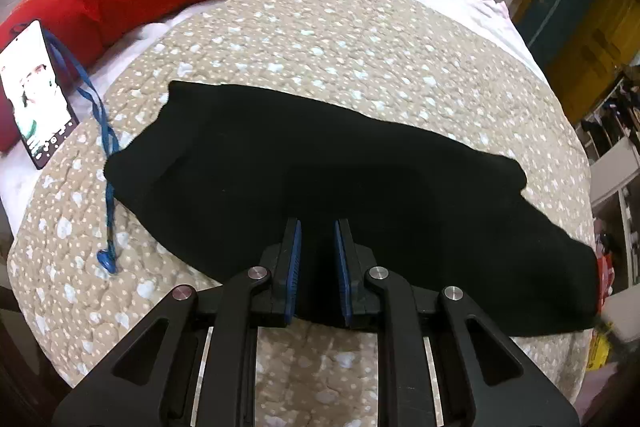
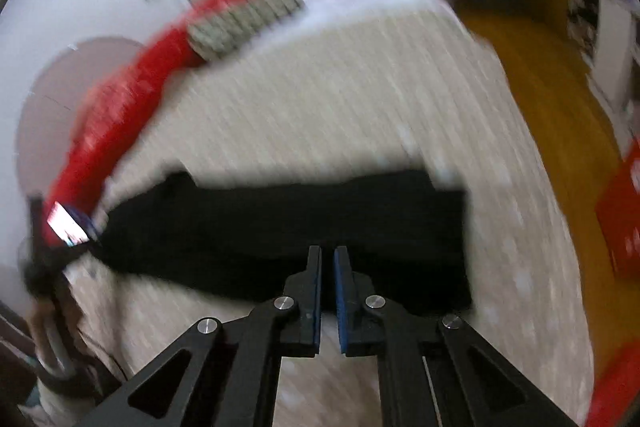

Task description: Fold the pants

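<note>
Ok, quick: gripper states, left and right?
Left gripper: open, jaws over the near edge of the pants, gripping nothing.
Right gripper: narrow gap, nothing between the jaws, above the pants; view blurred.

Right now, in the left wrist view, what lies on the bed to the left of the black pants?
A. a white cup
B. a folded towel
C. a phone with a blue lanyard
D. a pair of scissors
C: a phone with its screen lit lies left of the black pants, and its blue lanyard trails over the quilt.
</note>
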`<state>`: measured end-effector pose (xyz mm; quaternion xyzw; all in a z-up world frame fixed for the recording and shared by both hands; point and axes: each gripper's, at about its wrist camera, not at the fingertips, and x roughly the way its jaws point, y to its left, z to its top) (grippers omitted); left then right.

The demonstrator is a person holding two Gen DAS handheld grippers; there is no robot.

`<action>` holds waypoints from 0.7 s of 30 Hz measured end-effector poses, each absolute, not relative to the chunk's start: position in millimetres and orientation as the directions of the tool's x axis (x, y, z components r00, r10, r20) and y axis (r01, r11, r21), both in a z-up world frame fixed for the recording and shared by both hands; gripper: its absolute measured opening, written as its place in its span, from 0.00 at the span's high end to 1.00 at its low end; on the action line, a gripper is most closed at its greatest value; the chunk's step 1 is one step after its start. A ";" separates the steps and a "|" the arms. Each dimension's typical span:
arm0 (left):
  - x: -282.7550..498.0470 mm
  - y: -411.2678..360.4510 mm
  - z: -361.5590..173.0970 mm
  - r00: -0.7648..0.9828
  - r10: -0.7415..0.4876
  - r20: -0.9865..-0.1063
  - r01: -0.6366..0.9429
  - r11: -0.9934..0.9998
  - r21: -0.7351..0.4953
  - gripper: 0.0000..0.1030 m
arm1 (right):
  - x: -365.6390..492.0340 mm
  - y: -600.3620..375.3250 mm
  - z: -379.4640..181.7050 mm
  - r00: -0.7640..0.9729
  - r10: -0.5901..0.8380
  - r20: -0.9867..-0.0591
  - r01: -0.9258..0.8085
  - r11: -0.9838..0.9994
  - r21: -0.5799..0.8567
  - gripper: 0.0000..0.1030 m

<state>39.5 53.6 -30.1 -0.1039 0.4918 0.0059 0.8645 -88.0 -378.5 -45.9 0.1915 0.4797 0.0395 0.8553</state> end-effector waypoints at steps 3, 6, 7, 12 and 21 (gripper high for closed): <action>36.9 48.4 -29.1 0.515 -0.088 -0.853 -0.103 0.981 -0.163 0.86 | -106.9 -402.2 -66.5 0.498 0.249 -0.831 0.214 0.893 0.396 0.95; 36.3 44.2 -27.7 0.515 -0.085 -0.853 -0.097 0.983 -0.156 0.86 | -114.2 -417.2 -47.2 0.591 0.207 -0.780 0.230 0.883 0.409 0.89; 36.2 43.4 -26.8 0.517 -0.085 -0.852 -0.096 0.983 -0.156 0.86 | -112.4 -418.1 -40.2 0.619 0.198 -0.760 0.217 0.887 0.408 0.78; 33.2 38.2 -26.3 0.512 -0.089 -0.854 -0.084 0.985 -0.153 0.86 | -77.2 -400.2 -40.8 0.617 0.084 -0.782 0.194 0.947 0.254 0.62; 33.9 45.9 -23.1 0.508 -0.081 -0.858 -0.102 0.983 -0.153 0.86 | -59.0 -390.4 -48.8 0.620 0.125 -0.774 0.106 0.965 0.240 1.00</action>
